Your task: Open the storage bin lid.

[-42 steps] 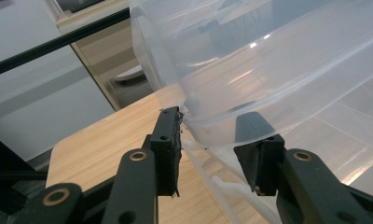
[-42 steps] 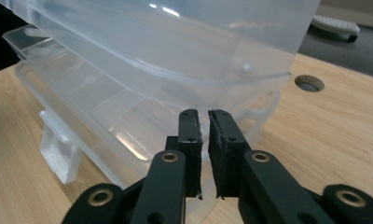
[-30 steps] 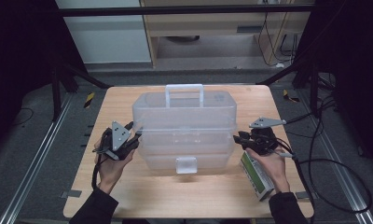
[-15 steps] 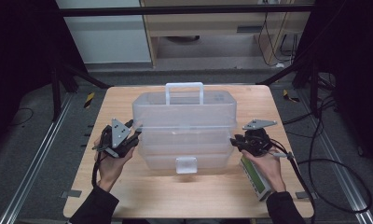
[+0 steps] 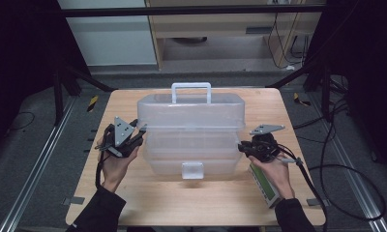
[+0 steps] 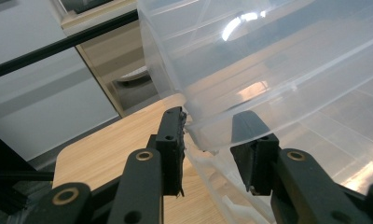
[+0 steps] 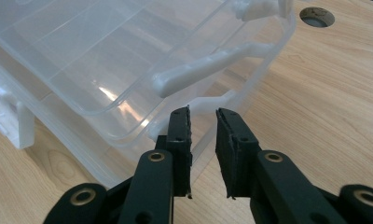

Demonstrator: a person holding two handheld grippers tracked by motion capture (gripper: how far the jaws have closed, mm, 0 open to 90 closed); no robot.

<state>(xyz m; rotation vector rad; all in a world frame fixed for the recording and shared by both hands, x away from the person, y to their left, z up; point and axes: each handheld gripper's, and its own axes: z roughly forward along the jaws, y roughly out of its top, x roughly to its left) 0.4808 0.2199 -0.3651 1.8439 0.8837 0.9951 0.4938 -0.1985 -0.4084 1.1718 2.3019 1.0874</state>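
Observation:
A clear plastic storage box (image 5: 191, 121) with a white carry handle (image 5: 191, 87) and a front latch (image 5: 192, 170) stands mid-table. My left gripper (image 5: 140, 134) is at the box's left side. In the left gripper view it (image 6: 208, 123) is open, its jaws straddling the edge of the box lid (image 6: 292, 60) without closing on it. My right gripper (image 5: 241, 146) is at the box's right side. In the right gripper view it (image 7: 203, 114) is open by a narrow gap, with a rim tab of the box (image 7: 82, 60) just beyond its tips.
A green and white oblong device (image 5: 263, 187) lies on the wooden table (image 5: 182, 203) under the right hand. Black cables trail off the table's right edge. Shelving and dark frame posts stand behind the table.
The right gripper has slid left, closer to the box's right rim. The left gripper has hardly moved, and the box has stayed put.

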